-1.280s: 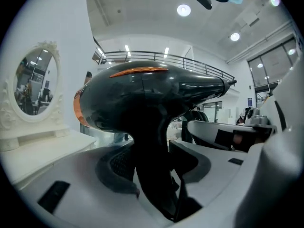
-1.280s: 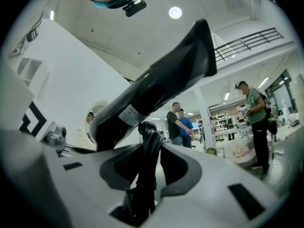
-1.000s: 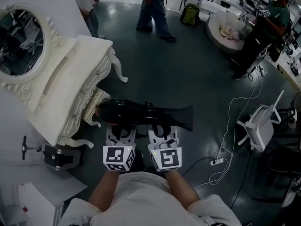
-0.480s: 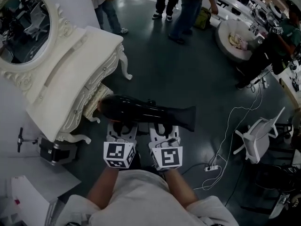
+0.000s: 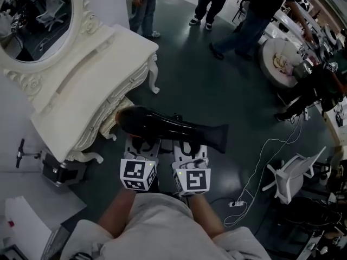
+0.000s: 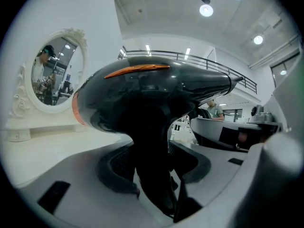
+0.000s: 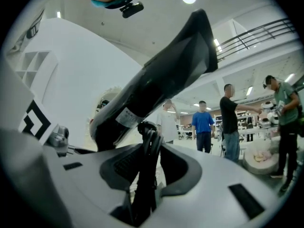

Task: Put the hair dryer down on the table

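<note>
A black hair dryer (image 5: 162, 126) with an orange ring hangs level above the dark floor, its rear end beside the front edge of the white dressing table (image 5: 92, 85). My left gripper (image 5: 142, 141) is shut on the dryer's handle; in the left gripper view the handle (image 6: 152, 165) stands between the jaws under the body (image 6: 152, 94). My right gripper (image 5: 187, 144) is shut on the bundled black cord (image 7: 145, 175), with the dryer's barrel (image 7: 161, 84) slanting up above it. The table's oval mirror (image 5: 32, 10) is at the upper left.
Several people (image 5: 227, 10) stand on the far floor. A white chair (image 5: 287, 175) and a power strip with cable (image 5: 236, 203) are at the right. A black box (image 5: 54, 172) sits by the table's leg. A round white tub (image 5: 282, 64) is far right.
Both grippers have carried the hair dryer closer to the dressing table, which now fills more of the left side. Both grips are unchanged. The people at the back have walked on.
</note>
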A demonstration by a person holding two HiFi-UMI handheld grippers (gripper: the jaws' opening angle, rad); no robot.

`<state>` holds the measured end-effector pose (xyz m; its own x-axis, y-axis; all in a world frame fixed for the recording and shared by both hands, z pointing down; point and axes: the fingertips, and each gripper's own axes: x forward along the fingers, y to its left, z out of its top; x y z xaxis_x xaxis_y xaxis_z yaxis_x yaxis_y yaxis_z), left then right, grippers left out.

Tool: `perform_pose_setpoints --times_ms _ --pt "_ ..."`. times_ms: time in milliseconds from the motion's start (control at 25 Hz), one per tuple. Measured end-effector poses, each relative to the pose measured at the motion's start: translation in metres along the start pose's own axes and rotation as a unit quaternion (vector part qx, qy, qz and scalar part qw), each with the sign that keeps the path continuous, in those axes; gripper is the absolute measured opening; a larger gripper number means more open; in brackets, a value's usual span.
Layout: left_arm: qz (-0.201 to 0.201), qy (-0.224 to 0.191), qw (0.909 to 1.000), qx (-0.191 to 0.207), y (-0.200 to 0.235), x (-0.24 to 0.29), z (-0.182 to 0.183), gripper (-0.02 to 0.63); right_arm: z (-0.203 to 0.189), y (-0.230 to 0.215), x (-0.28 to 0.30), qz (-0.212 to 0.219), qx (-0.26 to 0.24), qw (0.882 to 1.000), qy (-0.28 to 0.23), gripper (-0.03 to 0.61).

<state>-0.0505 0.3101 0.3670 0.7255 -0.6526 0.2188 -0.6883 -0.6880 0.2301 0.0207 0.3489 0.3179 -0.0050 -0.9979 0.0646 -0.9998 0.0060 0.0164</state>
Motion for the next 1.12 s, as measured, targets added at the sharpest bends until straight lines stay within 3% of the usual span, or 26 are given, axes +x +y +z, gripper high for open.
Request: perform_pose_setpoints --times_ms 480,1120 --pt "0.001 -0.007 0.9999 -0.01 0.069 0.02 0.023 0.206 0.007 0.031 0.069 0.009 0.0 1.0 -0.001 0.117" --pt "0.06 -0.013 0.9976 -0.033 0.134 0.026 0.038 0.206 0.009 0.064 0.136 0.073 0.007 0.997 0.002 0.117"
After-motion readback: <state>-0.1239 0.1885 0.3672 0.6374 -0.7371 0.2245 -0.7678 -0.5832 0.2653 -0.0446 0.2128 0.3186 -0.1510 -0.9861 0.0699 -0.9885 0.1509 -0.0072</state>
